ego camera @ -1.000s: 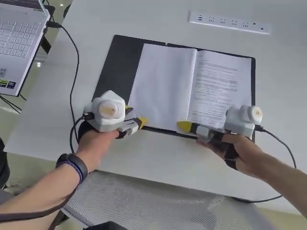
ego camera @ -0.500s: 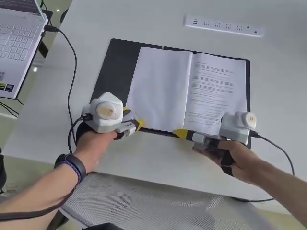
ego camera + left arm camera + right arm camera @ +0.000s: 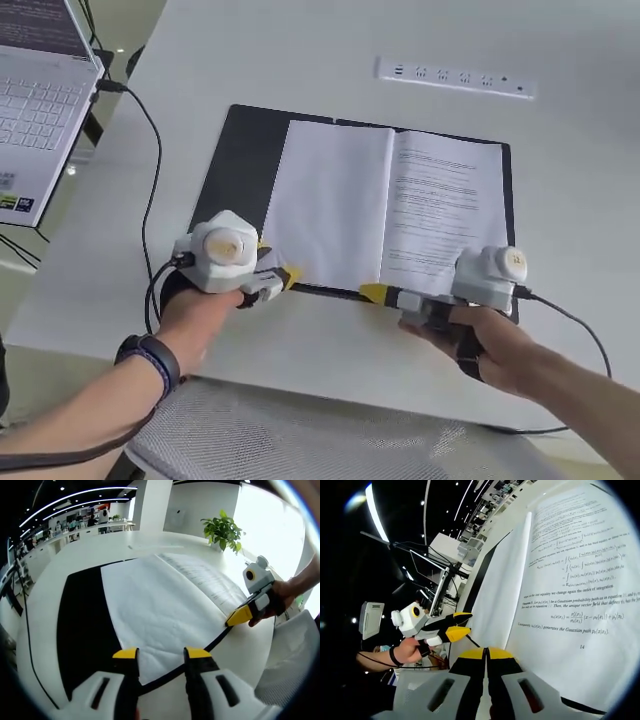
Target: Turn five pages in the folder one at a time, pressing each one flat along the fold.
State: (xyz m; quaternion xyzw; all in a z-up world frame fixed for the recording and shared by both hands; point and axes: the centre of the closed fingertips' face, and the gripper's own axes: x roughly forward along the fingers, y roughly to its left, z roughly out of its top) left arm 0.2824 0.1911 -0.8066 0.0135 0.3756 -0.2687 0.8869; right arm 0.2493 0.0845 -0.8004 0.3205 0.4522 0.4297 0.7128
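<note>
Open folder [image 3: 235, 170] lay near the front edge of the bench [image 3: 300, 340]; left hand-held gripper [image 3: 285, 277] released beside its near edge, right hand-held gripper [image 3: 372, 293] clenched at the fold, contact indiscernible.

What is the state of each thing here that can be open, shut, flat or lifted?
folder: open, lying flat
blank page: flat, on the left side
printed page: flat, not lifted
left tool: open, holding nothing
right tool: shut, holding nothing
laptop: lid open
</note>
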